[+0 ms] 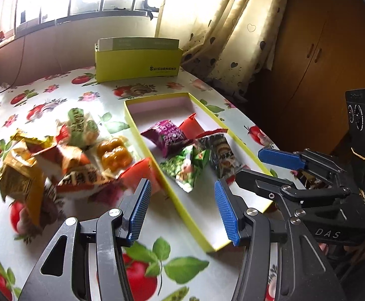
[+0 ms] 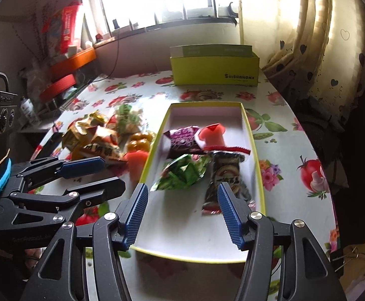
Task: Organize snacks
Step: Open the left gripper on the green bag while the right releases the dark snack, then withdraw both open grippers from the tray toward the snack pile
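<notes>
Left wrist view: my left gripper hangs above the counter with its blue pads spread wide and nothing between them. Its right pad sits over the near left wall of the shallow yellow-rimmed tray. Inside the tray I count a purple packet, a red jelly cup, a green packet and a dark packet, all lying close together in the middle. Left of the tray, on the fruit-print cloth, lies a loose pile of snacks, blurred; an orange jelly pack and a red jelly cup lie nearest the tray wall. A green box stands upright at the far edge. My right gripper enters from the right, spread and empty, over the tray's near right part.

Right wrist view: the right gripper is spread wide with nothing held, poised over the tray's near half. The dark packet lies just ahead of its right pad, the green packet ahead of its left. The left gripper shows at left, spread, beside the pile.
</notes>
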The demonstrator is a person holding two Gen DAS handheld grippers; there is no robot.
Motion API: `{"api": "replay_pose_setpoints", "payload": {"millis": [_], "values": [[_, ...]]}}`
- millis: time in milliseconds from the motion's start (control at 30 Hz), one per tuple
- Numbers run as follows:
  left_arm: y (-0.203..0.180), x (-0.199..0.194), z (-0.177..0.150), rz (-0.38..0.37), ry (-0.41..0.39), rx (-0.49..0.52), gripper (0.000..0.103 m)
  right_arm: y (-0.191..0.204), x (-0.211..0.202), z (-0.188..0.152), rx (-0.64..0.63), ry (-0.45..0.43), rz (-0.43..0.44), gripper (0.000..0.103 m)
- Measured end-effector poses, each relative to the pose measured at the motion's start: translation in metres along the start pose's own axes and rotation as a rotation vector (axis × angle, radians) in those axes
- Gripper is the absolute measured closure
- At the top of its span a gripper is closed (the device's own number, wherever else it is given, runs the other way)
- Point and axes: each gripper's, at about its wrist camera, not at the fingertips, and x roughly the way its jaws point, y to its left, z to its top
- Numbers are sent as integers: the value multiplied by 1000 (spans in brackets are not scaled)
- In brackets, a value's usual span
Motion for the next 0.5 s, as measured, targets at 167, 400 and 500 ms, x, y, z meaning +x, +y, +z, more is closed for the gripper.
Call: {"api": "replay_pose_setpoints", "payload": {"millis": [167,400,500], "values": [[1,-17,-12,12,-21,-7,49,15,-11,-7,-19,-1,-3,43],[3,-45,-26,30,-63,-9,49,35,-29,-15,-37,-13,-11,43],[4,-56,-32,40,-79,-6,49,42,-34,-18,-42,-14,-16,43]]}}
